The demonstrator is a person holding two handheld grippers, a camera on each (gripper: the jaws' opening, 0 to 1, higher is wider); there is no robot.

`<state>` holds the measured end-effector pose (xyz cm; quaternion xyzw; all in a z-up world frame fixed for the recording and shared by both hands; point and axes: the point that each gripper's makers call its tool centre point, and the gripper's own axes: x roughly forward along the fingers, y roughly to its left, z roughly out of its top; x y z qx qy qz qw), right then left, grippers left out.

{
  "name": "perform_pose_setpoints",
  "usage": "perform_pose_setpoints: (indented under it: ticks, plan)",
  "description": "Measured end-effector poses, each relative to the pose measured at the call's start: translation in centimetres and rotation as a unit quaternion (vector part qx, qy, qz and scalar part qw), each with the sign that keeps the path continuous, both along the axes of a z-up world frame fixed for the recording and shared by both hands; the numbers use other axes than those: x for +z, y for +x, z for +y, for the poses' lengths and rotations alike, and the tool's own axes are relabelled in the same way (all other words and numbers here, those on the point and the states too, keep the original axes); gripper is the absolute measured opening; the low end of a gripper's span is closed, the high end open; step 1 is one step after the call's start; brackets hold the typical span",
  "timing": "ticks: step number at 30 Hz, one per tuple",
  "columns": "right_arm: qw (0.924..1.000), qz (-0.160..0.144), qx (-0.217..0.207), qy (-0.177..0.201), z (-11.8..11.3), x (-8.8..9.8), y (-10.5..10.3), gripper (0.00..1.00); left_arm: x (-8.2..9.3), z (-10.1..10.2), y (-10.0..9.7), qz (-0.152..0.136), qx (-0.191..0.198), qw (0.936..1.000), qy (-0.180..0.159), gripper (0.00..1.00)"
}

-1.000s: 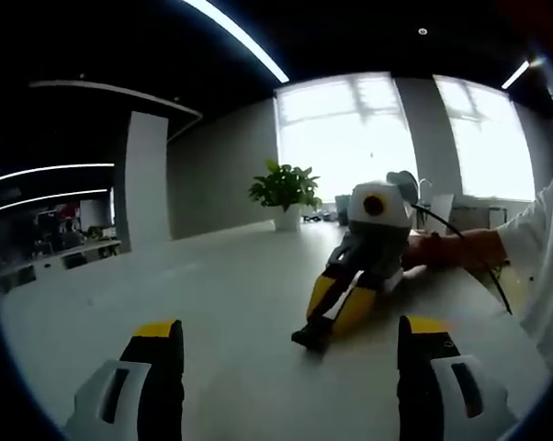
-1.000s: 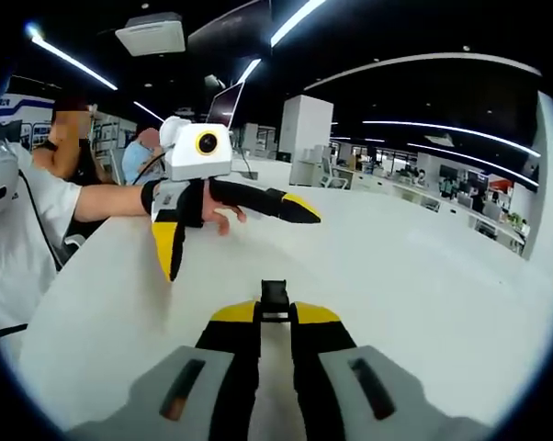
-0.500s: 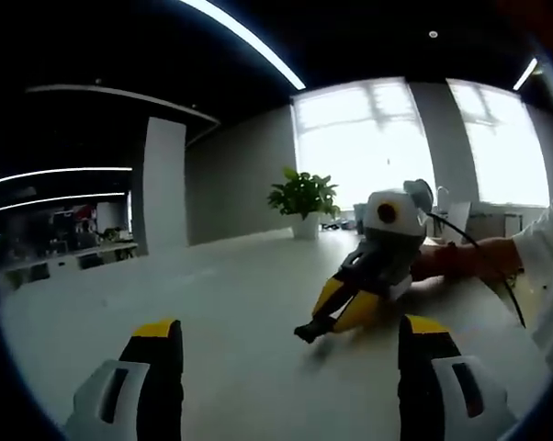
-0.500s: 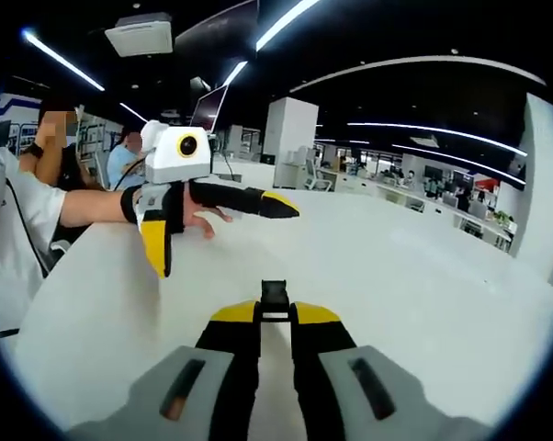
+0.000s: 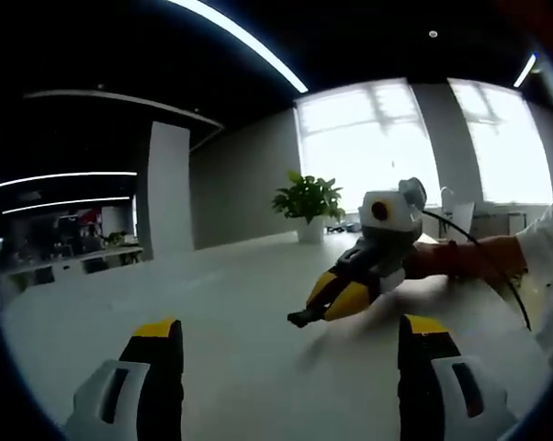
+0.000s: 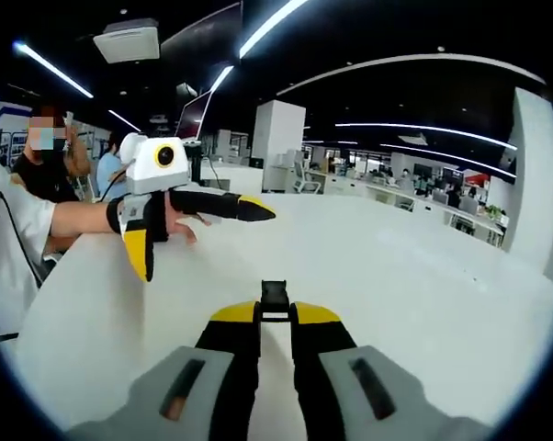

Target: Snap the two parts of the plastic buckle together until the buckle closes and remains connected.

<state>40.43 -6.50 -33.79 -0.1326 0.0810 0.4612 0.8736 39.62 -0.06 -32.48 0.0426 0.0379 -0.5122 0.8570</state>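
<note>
In the right gripper view, the buckle part (image 6: pixel 274 296) sits between the right tongs (image 6: pixel 275 323), above the table (image 6: pixel 423 294).

Left gripper (image 6: pixel 180 225) agape, right gripper (image 6: pixel 275 317) clamped.

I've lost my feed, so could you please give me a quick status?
Left gripper open, empty. Right gripper shut on black buckle part, held above the white table. Nothing between the two.

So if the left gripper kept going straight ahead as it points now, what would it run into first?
Probably nothing close: ahead of the open left gripper lies bare white table. The right gripper, shut on a buckle piece, sits slightly off-line, though depth is unclear.
</note>
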Motion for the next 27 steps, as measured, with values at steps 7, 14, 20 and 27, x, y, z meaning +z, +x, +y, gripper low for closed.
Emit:
perform_pose_setpoints:
  ticks: [7, 14, 20, 27]
  plan:
    - [0.9999, -0.003, -0.009, -0.01, -0.4, 0.2, 0.7, 0.1, 0.0, 0.2, 0.4, 0.006, 0.005, 1.0, -0.006, 0.98]
    - [0.9998, -0.002, -0.02, -0.001, -0.1, 0.7, 1.8, 0.1, 0.0, 0.3, 0.6, 0.011, 0.011, 0.9998, -0.009, 0.98]
    - [0.9996, -0.002, -0.028, -0.001, 0.2, 0.9, 2.3, 0.1, -0.2, 0.1, 0.3, 0.011, 0.01, 0.9999, -0.008, 0.99]
    - [0.9991, -0.003, -0.042, 0.006, -0.6, 1.5, 3.8, 0.1, -0.3, -0.2, -0.3, 0.009, 0.002, 0.9999, -0.006, 0.98]
